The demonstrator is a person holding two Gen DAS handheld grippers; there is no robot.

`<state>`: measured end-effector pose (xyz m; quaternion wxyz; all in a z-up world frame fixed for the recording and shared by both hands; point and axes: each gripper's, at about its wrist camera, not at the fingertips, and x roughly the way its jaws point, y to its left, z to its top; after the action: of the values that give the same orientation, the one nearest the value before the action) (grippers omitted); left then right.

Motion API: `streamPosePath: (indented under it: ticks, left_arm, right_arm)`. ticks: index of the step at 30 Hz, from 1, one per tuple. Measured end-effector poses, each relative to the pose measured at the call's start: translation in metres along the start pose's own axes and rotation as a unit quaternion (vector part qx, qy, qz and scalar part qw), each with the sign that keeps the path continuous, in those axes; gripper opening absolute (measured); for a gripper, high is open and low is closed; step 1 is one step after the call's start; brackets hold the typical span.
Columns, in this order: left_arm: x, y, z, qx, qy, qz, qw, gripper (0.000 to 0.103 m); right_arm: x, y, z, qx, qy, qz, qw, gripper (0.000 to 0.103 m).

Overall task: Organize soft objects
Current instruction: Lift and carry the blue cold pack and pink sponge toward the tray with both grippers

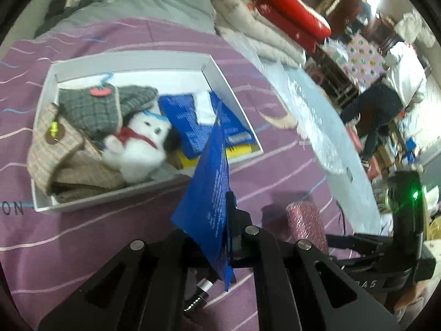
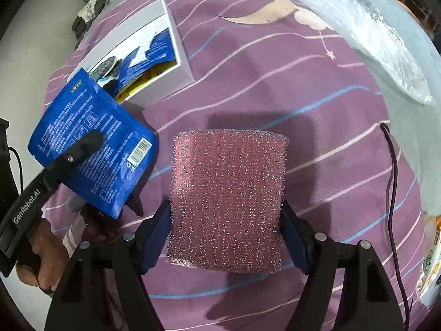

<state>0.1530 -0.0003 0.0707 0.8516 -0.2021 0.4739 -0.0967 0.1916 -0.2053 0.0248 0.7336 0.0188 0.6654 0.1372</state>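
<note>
My left gripper (image 1: 220, 237) is shut on a blue packet (image 1: 209, 187), held above the purple bedsheet, short of the white box (image 1: 132, 58); the packet also shows in the right wrist view (image 2: 91, 140). The box holds a white plush dog (image 1: 137, 140), a grey checked hat (image 1: 104, 104), beige cloth items (image 1: 63, 151) and blue packets (image 1: 190, 121). My right gripper (image 2: 226, 234) is shut on a pink glittery sponge (image 2: 226, 198), held above the sheet. The sponge shows in the left wrist view (image 1: 306, 220).
The purple striped bedsheet (image 2: 275, 88) covers the bed. A clear plastic sheet (image 2: 372, 22) lies at the right. A dark cable (image 2: 394, 193) runs along the right side. Folded quilts (image 1: 256, 27) and a grey pillow (image 1: 154, 2) lie beyond the box.
</note>
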Motion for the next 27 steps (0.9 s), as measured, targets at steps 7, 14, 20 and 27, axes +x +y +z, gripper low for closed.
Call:
streamPosePath:
  ticks: [7,14,20,27]
  left_arm:
    - [-0.022,0.024,0.006,-0.046,-0.074,-0.025,0.9959,0.007]
    - [-0.025,0.047,0.015,-0.101,-0.102,-0.037,0.9890,0.007]
    - [-0.031,0.064,0.028,-0.136,-0.145,-0.037,0.9794,0.007]
    - [-0.016,0.083,0.045,-0.192,-0.176,-0.061,0.9637,0.007]
  right_arm:
    - [-0.015,0.014,0.000,-0.031,-0.017,0.000,0.999,0.075]
    - [-0.032,0.030,0.021,-0.053,-0.054,0.002,0.997,0.075]
    - [-0.033,0.040,0.041,-0.059,-0.071,0.009,0.996,0.075]
    - [-0.043,0.049,0.063,-0.049,-0.106,0.018,0.993,0.075]
